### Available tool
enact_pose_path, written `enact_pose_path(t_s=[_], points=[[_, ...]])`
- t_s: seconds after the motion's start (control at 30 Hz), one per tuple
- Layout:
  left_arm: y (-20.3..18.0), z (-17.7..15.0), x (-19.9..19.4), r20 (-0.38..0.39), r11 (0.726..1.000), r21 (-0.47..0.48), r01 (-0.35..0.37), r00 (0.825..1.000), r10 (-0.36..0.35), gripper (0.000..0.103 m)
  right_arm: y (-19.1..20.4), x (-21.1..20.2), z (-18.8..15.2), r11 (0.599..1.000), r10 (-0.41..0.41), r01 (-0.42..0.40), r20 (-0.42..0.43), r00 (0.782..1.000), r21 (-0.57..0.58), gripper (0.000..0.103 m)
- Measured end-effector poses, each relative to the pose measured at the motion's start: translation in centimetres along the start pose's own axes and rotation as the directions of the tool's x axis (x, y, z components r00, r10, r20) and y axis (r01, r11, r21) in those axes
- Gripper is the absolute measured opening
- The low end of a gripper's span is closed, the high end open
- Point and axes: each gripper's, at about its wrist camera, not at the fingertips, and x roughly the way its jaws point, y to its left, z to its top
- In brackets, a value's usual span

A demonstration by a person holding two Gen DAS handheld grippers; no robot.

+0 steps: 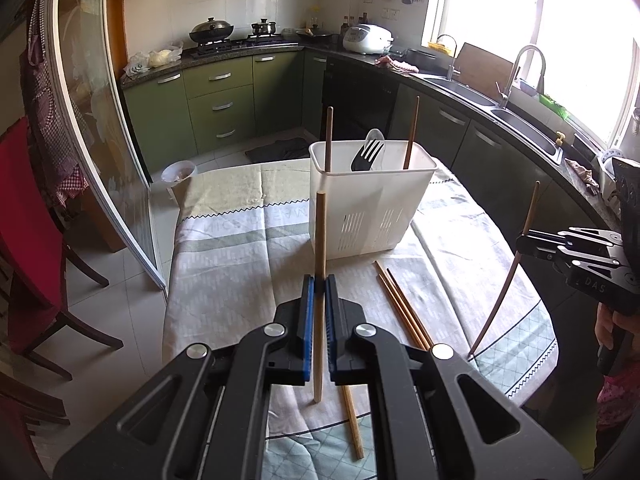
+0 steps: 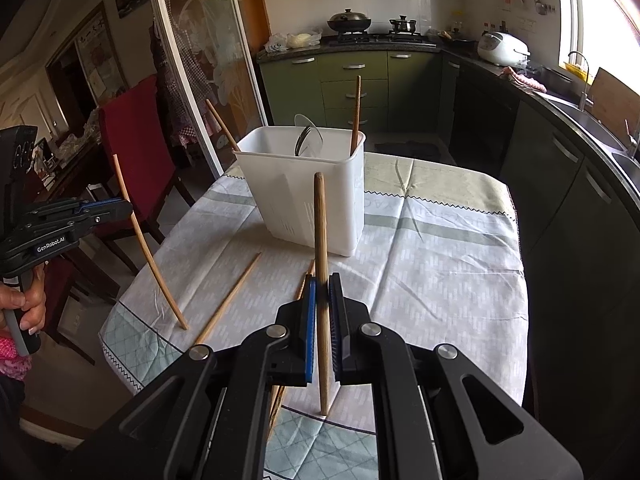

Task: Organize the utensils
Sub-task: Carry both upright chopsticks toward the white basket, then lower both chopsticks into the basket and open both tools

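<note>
A white utensil holder stands on the table and holds two upright chopsticks, a black fork and a clear spoon. My left gripper is shut on a wooden chopstick, held upright with its tip on the cloth. My right gripper is shut on another chopstick, also upright. Each gripper shows in the other's view: the right one, the left one. Loose chopsticks lie on the cloth.
The table carries a patterned cloth. A red chair stands at its left side. Green kitchen cabinets, a stove and a sink counter run behind and to the right.
</note>
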Motion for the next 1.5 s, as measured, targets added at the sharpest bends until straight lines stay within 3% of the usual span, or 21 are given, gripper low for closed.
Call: enact_pose_path(t_s=[0.47,0.77,1.13,1.33,1.4,1.5], points=[[-1.1,2.6,-1.6,0.063,0.999,0.018,0.029,0.998,-0.030,0.005,1.4,-2.1,2.9,0.999,0.013,-0.011,0.070,0.997,-0.033,0.007],[-2.3,7.5,-3.8,0.114,0.996,0.028,0.088,0.989,-0.091,0.005,1.6,-5.0,7.6,0.999,0.042,-0.037,0.158,0.987,-0.031,0.007],[-3.4,15.3,-6.4,0.257,0.996,0.027,0.090,0.962,-0.094,0.006,0.4,-8.2,14.2,0.998,0.054,-0.061,0.291,0.955,0.015,0.007],[-3.3,18.0,-4.7,0.310,0.998,0.008,0.059,0.949,-0.059,0.005,-0.4,-7.9,17.3,0.998,0.029,-0.045,0.349,0.937,0.039,0.007],[-3.3,18.4,-3.4,0.306,0.999,0.003,0.040,0.951,-0.039,0.006,-0.6,-7.1,17.9,0.999,0.001,-0.019,0.356,0.934,0.046,0.007],[-3.0,18.4,-0.5,0.257,1.000,-0.011,0.026,0.966,-0.022,0.005,-1.1,-4.1,18.6,0.998,-0.007,-0.012,0.318,0.948,0.058,0.007]])
